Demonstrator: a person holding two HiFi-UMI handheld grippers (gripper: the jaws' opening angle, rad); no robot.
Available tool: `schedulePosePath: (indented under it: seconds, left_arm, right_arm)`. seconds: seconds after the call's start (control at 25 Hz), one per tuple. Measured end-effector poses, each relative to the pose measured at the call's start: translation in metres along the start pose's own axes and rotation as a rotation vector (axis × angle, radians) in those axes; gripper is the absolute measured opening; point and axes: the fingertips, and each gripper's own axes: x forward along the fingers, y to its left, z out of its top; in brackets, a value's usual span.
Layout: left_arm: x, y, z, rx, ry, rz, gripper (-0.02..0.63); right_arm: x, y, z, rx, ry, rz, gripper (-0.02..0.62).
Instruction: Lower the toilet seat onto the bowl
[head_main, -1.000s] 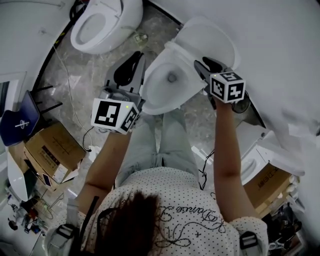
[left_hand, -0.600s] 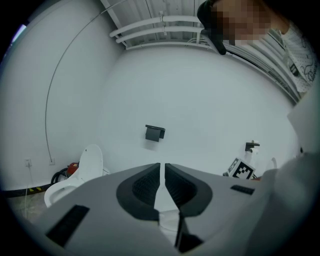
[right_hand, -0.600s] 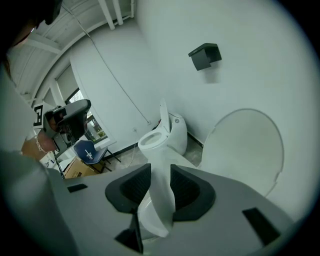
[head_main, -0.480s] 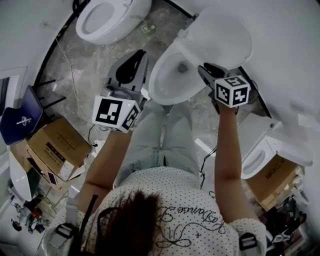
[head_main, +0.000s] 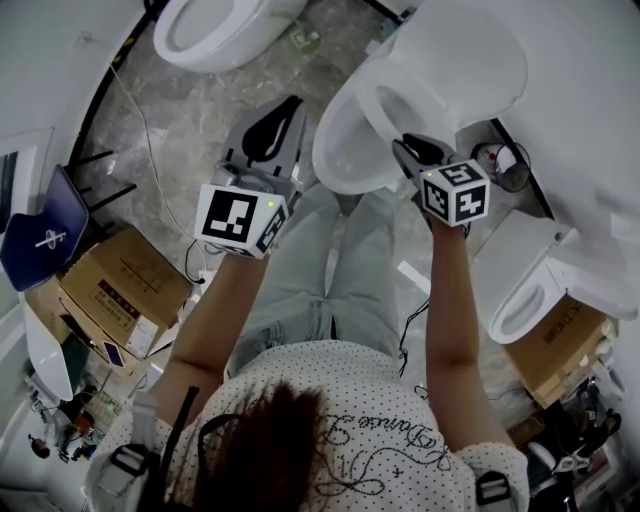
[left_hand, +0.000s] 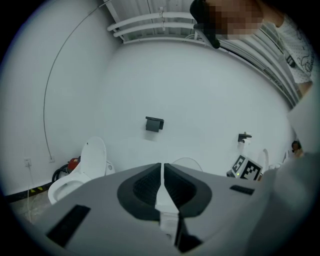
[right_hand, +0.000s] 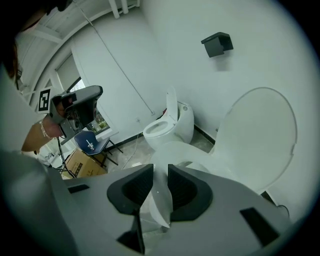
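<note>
The white toilet bowl (head_main: 340, 150) stands at the top middle of the head view, with its lid (head_main: 470, 50) raised behind it. I cannot tell the seat apart from the lid. My right gripper (head_main: 402, 147) reaches over the bowl's right rim. Its jaws have just been closing and stand a little apart. In the right gripper view the white rim (right_hand: 175, 150) shows through the gap of the right gripper (right_hand: 161, 172), with nothing pressed, and the upright lid (right_hand: 260, 135) stands to the right. My left gripper (head_main: 283, 108) hangs left of the bowl. Seen in its own view, the left gripper (left_hand: 163, 167) is shut on nothing.
A second toilet (head_main: 215, 25) stands at the top left and a third (head_main: 530, 290) at the right. Cardboard boxes (head_main: 120, 290) and a blue chair (head_main: 40, 240) crowd the left floor, and another box (head_main: 555, 350) lies at the right. A cable (head_main: 150, 190) runs across the tiles.
The head view has shifted, so the toilet sits higher and further right. Both grippers have moved on towards the toilet, and the right one reaches further in over the bowl's right rim.
</note>
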Motion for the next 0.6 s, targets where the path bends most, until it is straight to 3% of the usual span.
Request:
schedulePosePath:
  seconds: [0.2, 0.6]
  left_arm:
    - [0.002, 0.007, -0.022, 0.004, 0.032, -0.016, 0.018]
    - [-0.001, 0.027, -0.061, -0.030, 0.070, -0.001, 0.018]
  right_arm:
    - [0.014, 0.020, -0.021, -0.082, 0.032, -0.046, 0.101]
    - [0.052, 0.054, -0.067, -0.075, 0.096, 0.009, 0.104]
